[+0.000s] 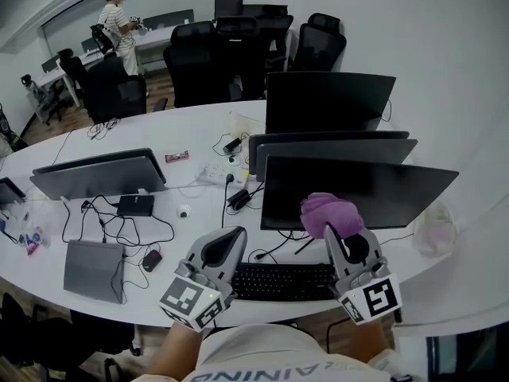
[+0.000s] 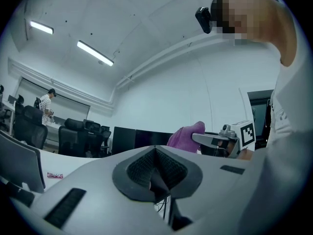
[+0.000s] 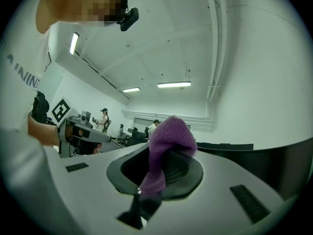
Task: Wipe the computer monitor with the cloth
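Here our right gripper (image 1: 329, 231) clamps the purple cloth (image 1: 328, 211) at 7 o'clock on the monitor (image 1: 382, 185); the left gripper (image 1: 238, 234) idles closed, empty. We should press lightly and sweep toward 3 o'clock in overlapping passes.

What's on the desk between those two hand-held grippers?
A black computer keyboard, between the left hand-held gripper and the right hand-held gripper clamping the purple cloth; the head view shows it.

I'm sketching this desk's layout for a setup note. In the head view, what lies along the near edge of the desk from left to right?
From the left: grey laptop → mouse → left tool, shut and empty → black keyboard → right tool gripping the purple cloth.
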The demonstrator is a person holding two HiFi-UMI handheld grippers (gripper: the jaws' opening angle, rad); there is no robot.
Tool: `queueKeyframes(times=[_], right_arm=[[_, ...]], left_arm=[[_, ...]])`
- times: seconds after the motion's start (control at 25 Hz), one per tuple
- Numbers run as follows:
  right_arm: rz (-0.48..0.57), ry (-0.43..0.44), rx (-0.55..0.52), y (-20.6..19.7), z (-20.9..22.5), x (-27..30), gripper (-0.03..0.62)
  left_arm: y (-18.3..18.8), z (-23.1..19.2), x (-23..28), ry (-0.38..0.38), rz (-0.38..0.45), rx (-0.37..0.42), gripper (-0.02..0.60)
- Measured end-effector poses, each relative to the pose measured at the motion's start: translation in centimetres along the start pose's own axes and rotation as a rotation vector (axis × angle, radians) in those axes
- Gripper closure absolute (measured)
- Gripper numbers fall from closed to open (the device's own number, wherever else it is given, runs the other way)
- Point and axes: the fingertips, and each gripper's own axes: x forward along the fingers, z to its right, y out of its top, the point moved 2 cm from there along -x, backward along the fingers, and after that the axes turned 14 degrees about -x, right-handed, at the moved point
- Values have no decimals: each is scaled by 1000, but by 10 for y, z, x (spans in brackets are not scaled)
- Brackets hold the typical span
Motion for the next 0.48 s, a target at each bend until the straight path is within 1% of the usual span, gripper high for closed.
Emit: queueKeyframes(times=[0.48], right_arm=[[13,-6,-6,6,2,-1,540]], left_arm=[[4,7,3,-18,2,20,577]])
